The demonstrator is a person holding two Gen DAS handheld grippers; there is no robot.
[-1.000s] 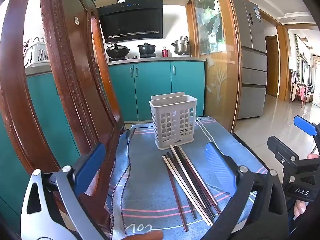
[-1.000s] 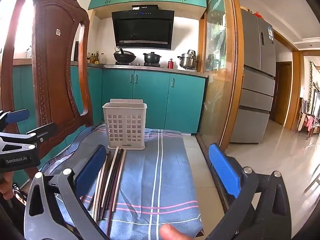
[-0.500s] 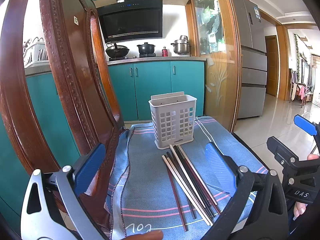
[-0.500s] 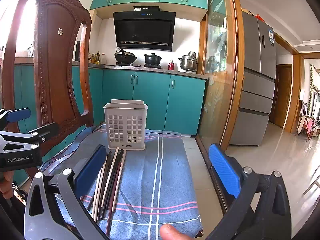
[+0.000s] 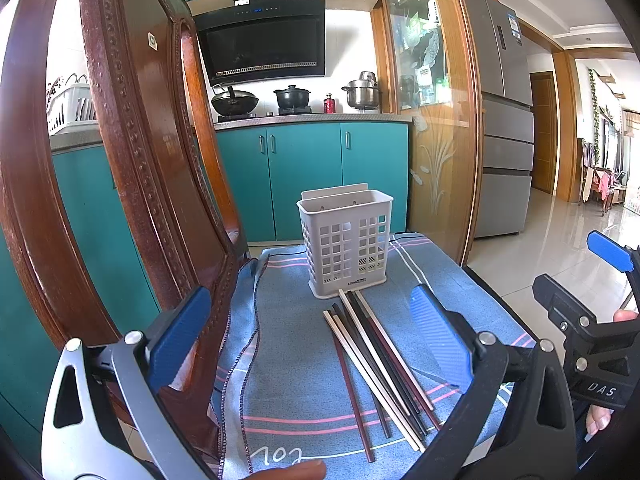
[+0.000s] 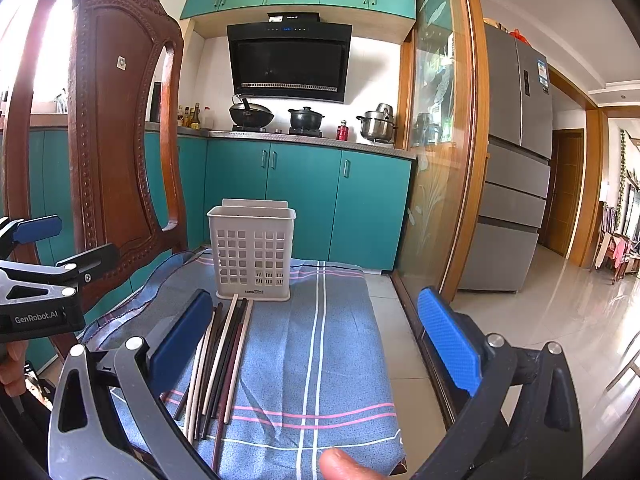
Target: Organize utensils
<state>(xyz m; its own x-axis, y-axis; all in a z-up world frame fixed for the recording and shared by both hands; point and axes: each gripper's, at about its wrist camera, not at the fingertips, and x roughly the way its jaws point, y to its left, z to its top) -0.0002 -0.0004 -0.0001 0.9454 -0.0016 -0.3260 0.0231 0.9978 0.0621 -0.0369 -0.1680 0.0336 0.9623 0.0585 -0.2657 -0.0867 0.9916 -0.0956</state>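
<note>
Several chopsticks [image 5: 376, 360] [image 6: 222, 364], dark, reddish and pale, lie in a loose bundle on a blue striped cloth [image 5: 296, 344] [image 6: 320, 344]. Just beyond their far tips stands a white perforated utensil holder [image 5: 346, 238] [image 6: 252, 252], upright, with nothing showing above its rim. My left gripper [image 5: 308, 336] hovers open near the cloth's front, the chopsticks lying between its blue pads. My right gripper [image 6: 316, 336] is open too, right of the bundle, with its left pad [image 6: 180, 340] overlapping it in view. Each gripper shows at the edge of the other's view.
A carved wooden chair back [image 5: 132, 152] [image 6: 100, 140] rises along the cloth's left side. Behind are teal cabinets [image 5: 304, 176], a stove with pots and a glass sliding door [image 6: 440, 152]. Tiled floor [image 6: 560, 320] and a grey fridge lie to the right.
The right wrist view has drifted slightly; holder and chopsticks have not moved. Both grippers stay open.
</note>
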